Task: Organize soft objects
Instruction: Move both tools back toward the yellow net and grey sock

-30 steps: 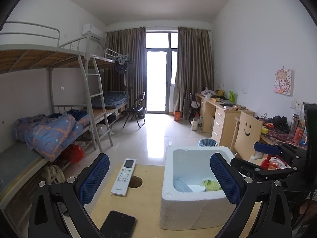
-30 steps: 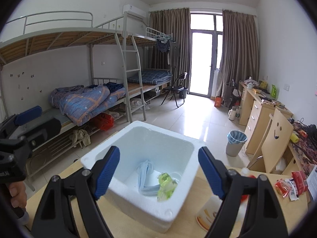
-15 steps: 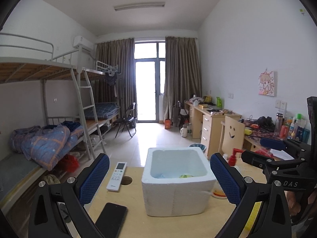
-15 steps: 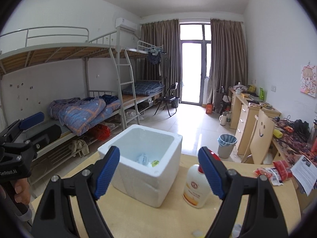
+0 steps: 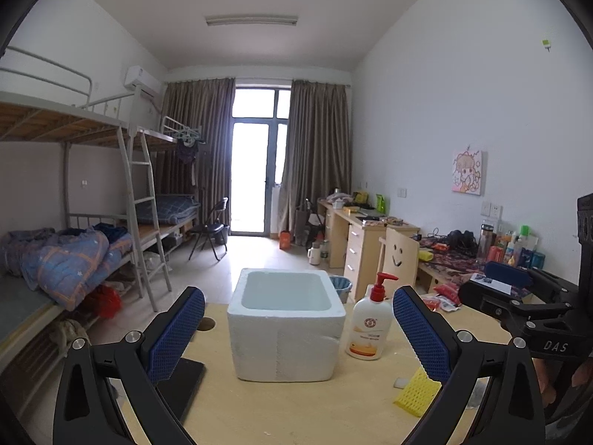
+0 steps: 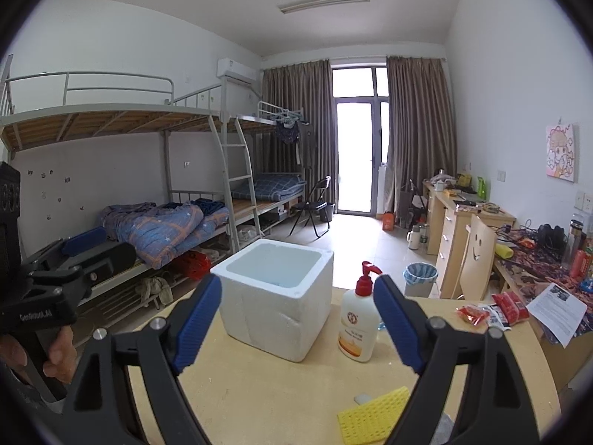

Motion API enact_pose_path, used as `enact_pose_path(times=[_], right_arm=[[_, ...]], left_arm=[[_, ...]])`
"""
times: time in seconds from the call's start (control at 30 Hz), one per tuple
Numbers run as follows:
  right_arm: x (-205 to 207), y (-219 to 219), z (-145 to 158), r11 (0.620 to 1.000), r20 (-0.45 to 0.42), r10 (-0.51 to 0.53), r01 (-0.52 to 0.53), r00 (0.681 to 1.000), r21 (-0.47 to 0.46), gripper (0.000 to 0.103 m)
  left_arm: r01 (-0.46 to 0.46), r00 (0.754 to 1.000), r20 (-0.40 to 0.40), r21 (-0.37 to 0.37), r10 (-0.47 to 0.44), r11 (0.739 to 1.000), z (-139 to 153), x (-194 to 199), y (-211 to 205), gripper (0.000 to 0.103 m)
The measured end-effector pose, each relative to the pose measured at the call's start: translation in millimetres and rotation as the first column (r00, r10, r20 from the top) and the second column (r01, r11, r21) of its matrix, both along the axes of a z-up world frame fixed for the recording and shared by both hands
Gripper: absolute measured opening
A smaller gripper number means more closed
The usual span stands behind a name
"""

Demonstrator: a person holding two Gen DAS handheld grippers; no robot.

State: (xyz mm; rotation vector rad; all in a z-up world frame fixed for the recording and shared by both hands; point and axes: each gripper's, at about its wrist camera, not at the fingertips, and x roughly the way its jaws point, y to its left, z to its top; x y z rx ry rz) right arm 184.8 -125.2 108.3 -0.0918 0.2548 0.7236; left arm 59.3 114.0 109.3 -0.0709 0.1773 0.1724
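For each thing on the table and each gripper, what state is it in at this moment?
foam box: upright, no lid, contents hidden.
pump bottle: upright beside the box, apart from it.
yellow sponge: flat on the table, not held.
left gripper: open, holding nothing.
right gripper: open, holding nothing.

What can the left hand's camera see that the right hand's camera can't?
Only the left camera shows a dark phone lying flat on the table, partly behind the left gripper's fingers, and a round hole in the tabletop.

Only the right camera shows a printed paper sheet at the table's right end and stickers on the wall by the bunk bed.

Both show the white foam box, the pump bottle to its right, and the yellow sponge nearer the cameras. Both grippers are open and empty.
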Motion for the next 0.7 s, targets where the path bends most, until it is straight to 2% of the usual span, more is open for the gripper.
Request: enact_pose_path(times=[0.3,0.47,0.7], right_arm=[[-21,-27,-11,0.999,0.011,-0.029,0.029,1.000,0.029,0.087],[-35,-40,-27,0.998,0.033,-0.056,0.054,0.998,0.045,0.087],[-47,-49,-51,0.995,0.033,-0.083,0.081,0.996,0.054,0.087]], left_arm=[[-0.002,1.000,0.021,-0.021,0.003,1.000,-12,-17,-13,0.102],[0.002,0.999,0.051,-0.001,-0.002,1.000,-23,-25,-23,0.102],[0.038,0.998,0.056,-0.026,-0.036,0.999,-47,-30,-34,0.102]])
